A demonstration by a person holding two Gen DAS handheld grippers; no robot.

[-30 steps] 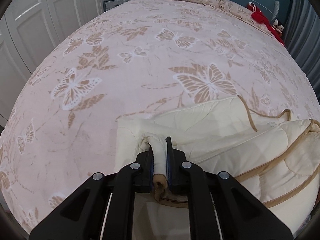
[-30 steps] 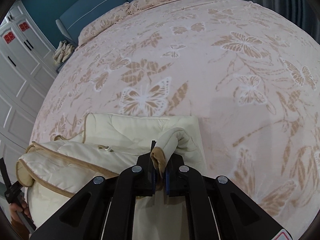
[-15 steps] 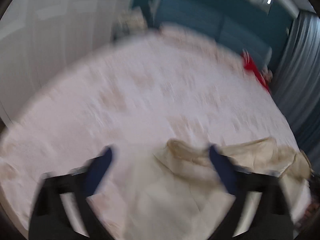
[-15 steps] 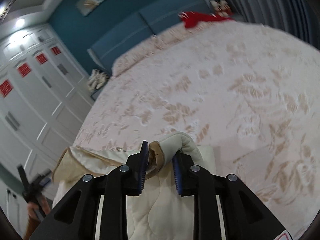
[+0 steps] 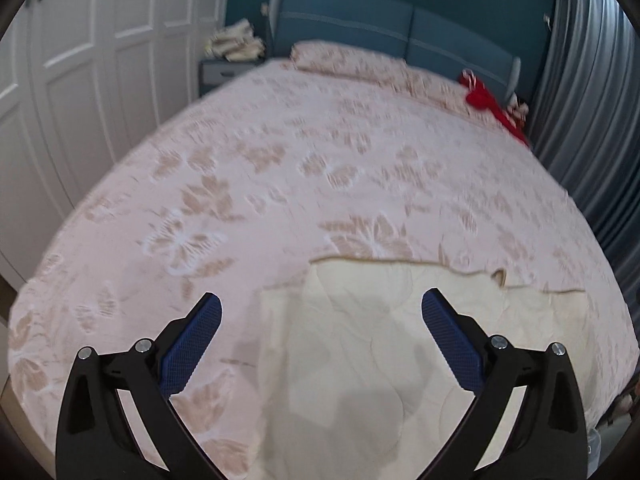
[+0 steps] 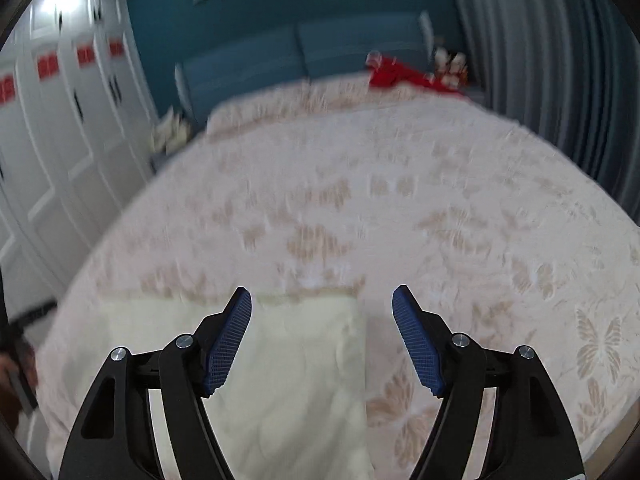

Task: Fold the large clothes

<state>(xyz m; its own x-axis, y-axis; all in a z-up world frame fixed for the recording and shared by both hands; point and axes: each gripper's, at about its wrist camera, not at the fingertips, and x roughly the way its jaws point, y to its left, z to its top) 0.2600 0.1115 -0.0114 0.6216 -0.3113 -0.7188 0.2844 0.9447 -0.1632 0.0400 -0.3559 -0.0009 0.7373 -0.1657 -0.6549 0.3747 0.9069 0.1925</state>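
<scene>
Hovering over the bed (image 5: 280, 184), left gripper (image 5: 322, 314) is spread wide with nothing between its blue pads (image 5: 192, 344), clear of the cream quilt (image 5: 380, 360) lying flat below at the bed's near edge. Right gripper (image 6: 322, 308) is likewise wide, empty, above the quilt's right edge (image 6: 362, 360).

The cream quilt (image 6: 288, 380) runs off the frame at 6 o'clock, and motion blur smears the bedspread (image 6: 400, 200) pattern.
</scene>
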